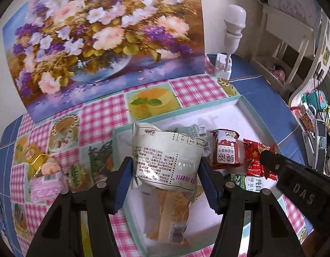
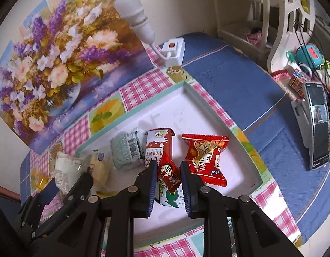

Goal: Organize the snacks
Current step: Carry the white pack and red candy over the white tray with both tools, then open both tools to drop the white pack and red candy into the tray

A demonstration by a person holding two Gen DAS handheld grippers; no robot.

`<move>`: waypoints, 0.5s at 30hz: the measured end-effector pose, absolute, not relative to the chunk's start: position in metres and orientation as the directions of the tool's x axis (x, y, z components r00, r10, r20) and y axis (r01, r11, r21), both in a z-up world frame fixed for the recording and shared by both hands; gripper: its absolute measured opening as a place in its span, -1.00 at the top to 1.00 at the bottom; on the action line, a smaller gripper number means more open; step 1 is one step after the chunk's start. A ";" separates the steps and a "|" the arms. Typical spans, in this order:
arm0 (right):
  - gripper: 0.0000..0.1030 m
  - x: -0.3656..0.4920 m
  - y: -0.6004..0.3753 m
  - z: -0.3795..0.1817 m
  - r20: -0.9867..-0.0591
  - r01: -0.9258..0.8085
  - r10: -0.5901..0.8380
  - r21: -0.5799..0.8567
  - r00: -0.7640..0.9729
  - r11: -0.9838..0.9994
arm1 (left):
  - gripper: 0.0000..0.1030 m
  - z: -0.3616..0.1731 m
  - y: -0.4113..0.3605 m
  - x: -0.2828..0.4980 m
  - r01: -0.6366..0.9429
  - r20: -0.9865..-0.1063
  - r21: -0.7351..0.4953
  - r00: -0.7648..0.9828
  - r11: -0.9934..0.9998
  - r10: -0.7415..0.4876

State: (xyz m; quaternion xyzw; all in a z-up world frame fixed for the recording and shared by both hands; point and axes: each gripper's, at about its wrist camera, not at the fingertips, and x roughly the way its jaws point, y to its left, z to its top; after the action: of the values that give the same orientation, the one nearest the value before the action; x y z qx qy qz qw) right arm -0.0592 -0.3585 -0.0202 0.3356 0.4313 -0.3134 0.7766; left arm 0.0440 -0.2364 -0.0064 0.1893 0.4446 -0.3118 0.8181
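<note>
A home: patchwork tablecloth [image 1: 96, 115], flower painting [image 1: 104, 34], plug-in bulb lamp [image 1: 233, 21], cluttered shelf [image 2: 293, 32]

Large flower painting [image 1: 104, 42] leans on wall behind pink-checked patchwork tablecloth [image 1: 104, 111]. White bulb lamp [image 1: 234, 21] on plug base stands right of it. Black smartphone [image 2: 319, 126] upright in stand, far right, near white shelf unit [image 2: 278, 19].

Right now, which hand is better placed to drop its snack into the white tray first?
Probably the right. Its tongs hold the small red packet low over the white tray with mint rim, among the snacks already there. The left tongs hold the large white pastry wrapper over the tray's left edge.
</note>
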 end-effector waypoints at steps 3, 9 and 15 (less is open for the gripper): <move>0.53 -0.055 -0.360 -0.028 -0.888 0.776 -0.186 0.246 0.421 0.580 | -0.23 -0.010 -0.243 0.045 0.687 -0.847 0.040 0.409 0.725 -0.341; 0.53 -0.049 -0.363 -0.037 -0.900 0.783 -0.177 0.234 0.399 0.576 | -0.24 -0.019 -0.249 0.048 0.690 -0.857 0.043 0.397 0.723 -0.328; 0.53 -0.047 -0.365 -0.042 -0.906 0.789 -0.172 0.228 0.386 0.570 | -0.37 -0.021 -0.248 0.051 0.682 -0.869 0.051 0.391 0.730 -0.304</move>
State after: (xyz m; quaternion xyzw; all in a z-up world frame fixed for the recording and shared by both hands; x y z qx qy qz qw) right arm -0.0469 -0.3645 -0.0421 0.3392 0.4551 -0.3162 0.7602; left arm 0.0514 -0.2479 -0.0215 0.2052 0.4599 -0.3049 0.8083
